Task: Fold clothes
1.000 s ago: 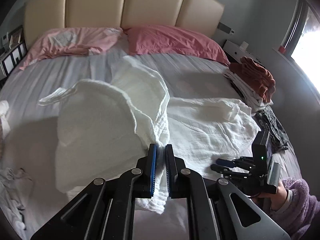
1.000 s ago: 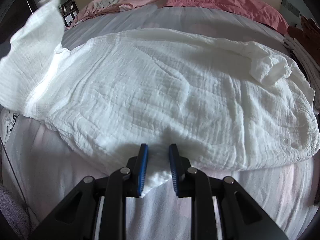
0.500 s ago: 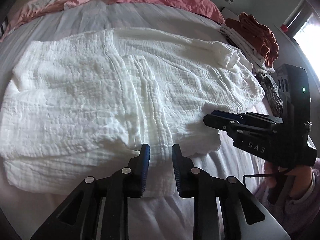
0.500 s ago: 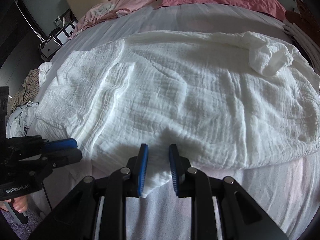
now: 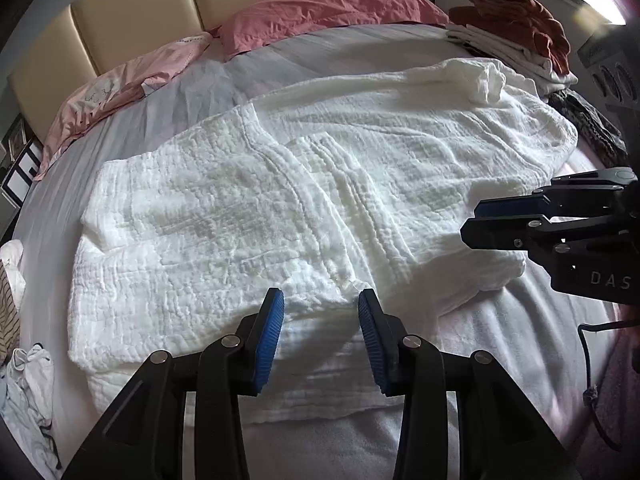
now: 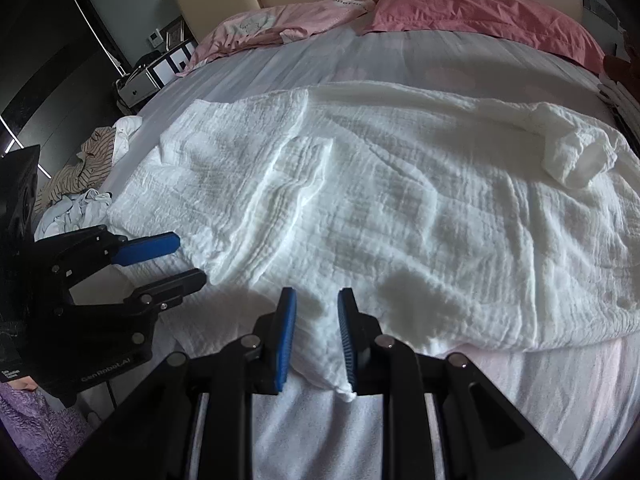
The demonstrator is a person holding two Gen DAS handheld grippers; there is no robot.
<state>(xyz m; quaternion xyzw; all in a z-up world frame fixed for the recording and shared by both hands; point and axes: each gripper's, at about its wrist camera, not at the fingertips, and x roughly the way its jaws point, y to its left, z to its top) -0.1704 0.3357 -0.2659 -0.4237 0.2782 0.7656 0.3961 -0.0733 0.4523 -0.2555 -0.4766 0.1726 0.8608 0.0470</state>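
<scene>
Cloth: white garment (image 5: 320,184) lies long, side to side, ahead | left hand-held gripper (image 5: 320,316): opening, cloth loose between | right hand-held gripper (image 6: 317,320): you pinch its near edge.

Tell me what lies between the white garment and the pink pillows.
Only bare grey bedsheet lies between the white garment and the pink pillows; the right wrist view shows it best.

I see two pillows at twelve o'clock, a deep pink pillow (image 5: 332,8) beside a pale pink pillow (image 5: 132,88), both against the cream headboard (image 5: 160,4). The grey bedsheet (image 6: 280,68) spreads below them. At two o'clock in my left view there's a rust-coloured towel (image 5: 520,16) atop a folded stack. At nine o'clock in my right view, a striped heap (image 6: 80,168) lies at the bed's edge.
</scene>
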